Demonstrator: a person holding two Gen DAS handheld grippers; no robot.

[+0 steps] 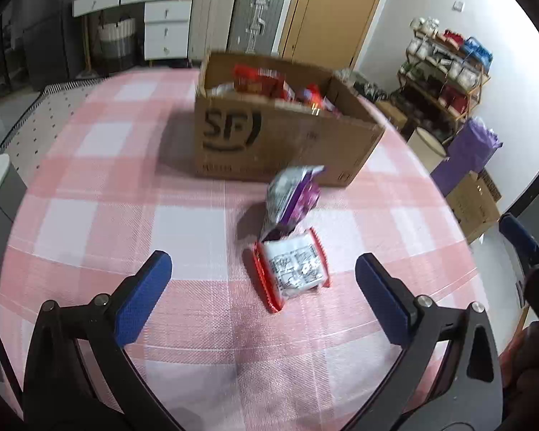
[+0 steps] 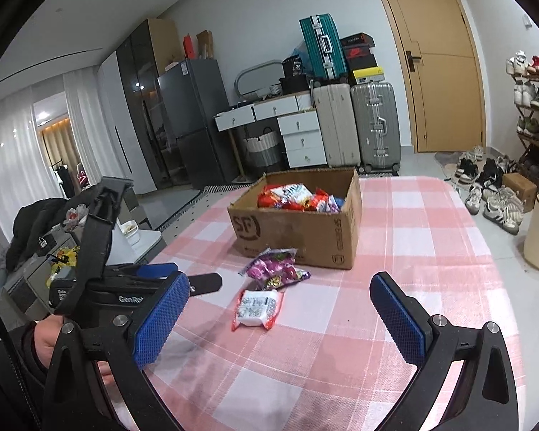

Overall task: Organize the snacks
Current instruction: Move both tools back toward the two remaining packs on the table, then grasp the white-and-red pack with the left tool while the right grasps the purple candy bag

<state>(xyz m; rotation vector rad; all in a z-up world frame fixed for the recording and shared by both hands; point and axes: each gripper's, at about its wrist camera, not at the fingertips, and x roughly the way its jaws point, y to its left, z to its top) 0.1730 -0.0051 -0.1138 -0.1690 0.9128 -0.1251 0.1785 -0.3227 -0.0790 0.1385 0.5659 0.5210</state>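
Left wrist view showed both blue-padded grippers spread empty, lined up toward the red-edged white snack packet beside the brown cardboard box.

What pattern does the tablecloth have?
The tablecloth has pink and white checks, best seen in the right wrist view.

The left gripper hangs wide open above a pink checked tablecloth. Between its fingers lies a red-edged white packet, touching a purple bag near a cardboard box of snacks.
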